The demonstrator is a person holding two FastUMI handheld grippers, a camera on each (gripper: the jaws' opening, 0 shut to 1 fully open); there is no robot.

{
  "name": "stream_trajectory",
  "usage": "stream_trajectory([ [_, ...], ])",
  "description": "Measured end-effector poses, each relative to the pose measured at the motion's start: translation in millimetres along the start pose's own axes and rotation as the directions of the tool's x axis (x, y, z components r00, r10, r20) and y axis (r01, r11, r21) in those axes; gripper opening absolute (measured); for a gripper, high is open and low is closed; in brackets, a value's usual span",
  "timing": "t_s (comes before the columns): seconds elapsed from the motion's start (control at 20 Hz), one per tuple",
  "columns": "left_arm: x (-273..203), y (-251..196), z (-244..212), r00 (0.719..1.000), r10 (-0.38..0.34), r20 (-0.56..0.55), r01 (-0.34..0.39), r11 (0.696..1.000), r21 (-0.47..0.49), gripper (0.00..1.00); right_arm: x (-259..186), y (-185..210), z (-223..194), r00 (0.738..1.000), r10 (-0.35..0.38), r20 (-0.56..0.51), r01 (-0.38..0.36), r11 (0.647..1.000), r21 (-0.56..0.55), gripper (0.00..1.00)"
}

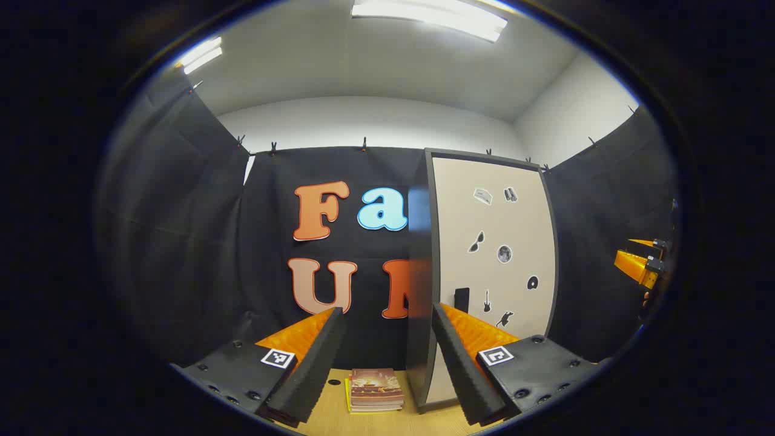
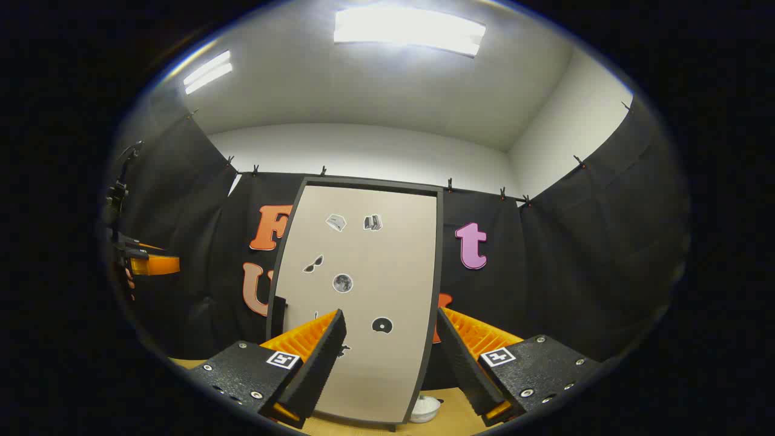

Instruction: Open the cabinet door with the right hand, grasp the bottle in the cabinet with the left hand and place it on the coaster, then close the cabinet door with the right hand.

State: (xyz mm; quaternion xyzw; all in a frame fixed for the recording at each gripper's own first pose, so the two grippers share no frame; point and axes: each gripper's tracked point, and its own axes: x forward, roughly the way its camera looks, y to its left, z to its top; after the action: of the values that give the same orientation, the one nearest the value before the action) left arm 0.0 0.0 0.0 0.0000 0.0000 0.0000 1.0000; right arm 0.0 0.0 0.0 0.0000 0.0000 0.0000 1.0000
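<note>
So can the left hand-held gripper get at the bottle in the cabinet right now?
Probably not: the cabinet door looks shut, covering the inside, and the open left hand-held gripper faces its edge.

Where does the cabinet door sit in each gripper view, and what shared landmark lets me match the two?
Left gripper view: the cabinet door stands right of centre, shut, above the right finger, seen at an angle.
Right gripper view: the cabinet door is in the middle, facing the camera, between the two fingers.
Shared landmark: the round grey sticker on the door, with the sunglasses sticker to its upper left.
</note>
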Motion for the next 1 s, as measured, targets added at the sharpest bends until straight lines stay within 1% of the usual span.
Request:
stream_trajectory([
  [0.05, 0.7, 1.6, 0.1, 1.0, 0.005, 0.0, -0.005, 1.0, 0.006, 0.93, 1.8, 4.3, -2.2, 1.0, 0.014, -0.009, -0.014, 1.0, 0.014, 0.93],
  [0.1, 0.9, 1.1, 1.1, 1.0, 0.005, -0.001, -0.005, 1.0, 0.005, 0.95, 3.1, 8.6, -5.2, 0.999, 0.027, -0.019, -0.027, 0.999, 0.029, 0.93],
  [0.25, 0.6, 0.7, -5.1, 1.0, 0.001, -0.017, -0.001, 1.0, -0.003, 0.95, 11.5, 18.7, -16.3, 0.997, 0.057, -0.054, -0.054, 0.997, 0.051, 0.94],
  [0.4, 1.8, 4.6, -8.2, 1.0, -0.005, -0.011, 0.005, 1.0, 0.018, 0.94, 20.1, 28.5, -23.3, 0.996, 0.063, -0.069, -0.06, 0.997, 0.042, 0.94],
  [0.45, 1.3, 6.2, -7.9, 1.0, -0.002, -0.009, 0.002, 1.0, 0.019, 0.95, 22.9, 32.7, -24.4, 0.995, 0.066, -0.071, -0.063, 0.997, 0.042, 0.94],
  [0.6, 0.2, 16.0, -6.7, 1.0, 0.008, 0.001, -0.008, 1.0, 0.029, 0.94, 30.6, 48.9, -27.0, 0.993, 0.087, -0.078, -0.083, 0.995, 0.052, 0.94],
  [0.85, -1.2, 36.7, -12.7, 0.999, 0.036, -0.007, -0.036, 0.998, 0.045, 0.96, 46.3, 75.3, -33.2, 0.99, 0.115, -0.085, -0.111, 0.992, 0.053, 0.93],
  [1.0, -1.1, 52.4, -17.1, 0.998, 0.056, -0.012, -0.056, 0.997, 0.05, 0.94, 56.0, 94.9, -40.4, 0.986, 0.138, -0.095, -0.133, 0.989, 0.063, 0.93],
])
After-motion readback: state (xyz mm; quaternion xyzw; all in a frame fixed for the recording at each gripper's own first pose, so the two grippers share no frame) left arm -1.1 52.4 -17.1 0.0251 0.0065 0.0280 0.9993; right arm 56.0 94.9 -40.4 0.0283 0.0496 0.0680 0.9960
